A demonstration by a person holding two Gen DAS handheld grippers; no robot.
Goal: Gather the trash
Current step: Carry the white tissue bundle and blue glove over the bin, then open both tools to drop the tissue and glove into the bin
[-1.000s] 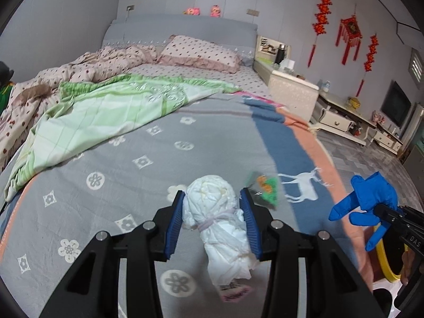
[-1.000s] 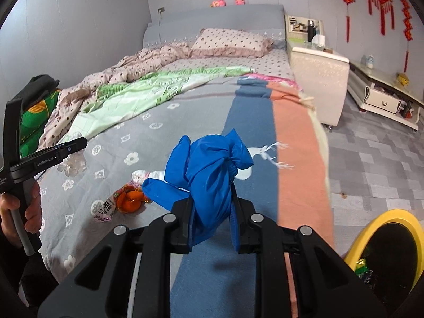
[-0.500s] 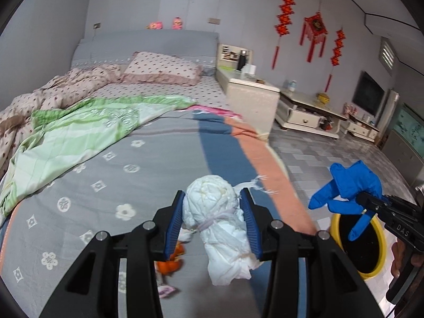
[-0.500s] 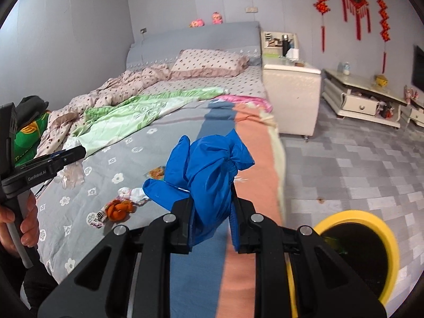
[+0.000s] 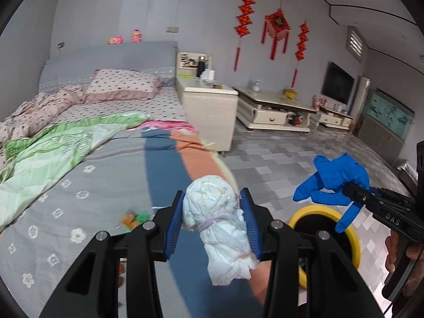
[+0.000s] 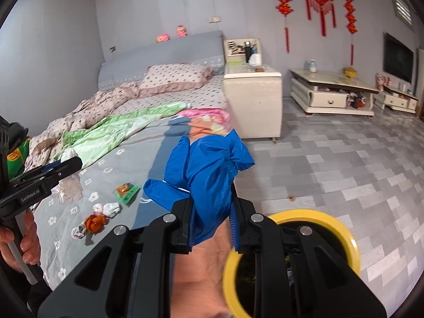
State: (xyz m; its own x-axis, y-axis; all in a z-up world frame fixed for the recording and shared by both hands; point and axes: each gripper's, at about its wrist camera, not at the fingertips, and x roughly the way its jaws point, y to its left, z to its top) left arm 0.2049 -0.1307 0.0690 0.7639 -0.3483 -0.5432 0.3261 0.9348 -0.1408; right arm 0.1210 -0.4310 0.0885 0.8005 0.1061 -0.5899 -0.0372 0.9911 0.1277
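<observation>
Your left gripper (image 5: 214, 221): jaws closed on the white tied wad (image 5: 221, 228), long axis running 12 to 6, loose tail hanging at 6. Your right gripper (image 6: 212, 224): jaws clamped on the blue glove (image 6: 209, 177), fingers pointing toward 8. Yellow-rimmed bin (image 6: 352, 241) on the floor at 4. Wrappers (image 6: 126, 192) lie on the bed (image 6: 111, 185) at 9.

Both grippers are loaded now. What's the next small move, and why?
Probably carry the right gripper a little further right, over the yellow-rimmed bin, then open. It is shut on the blue glove, and the bin mouth lies just right of its fingertips. The left gripper, shut on the white wad, can follow.
</observation>
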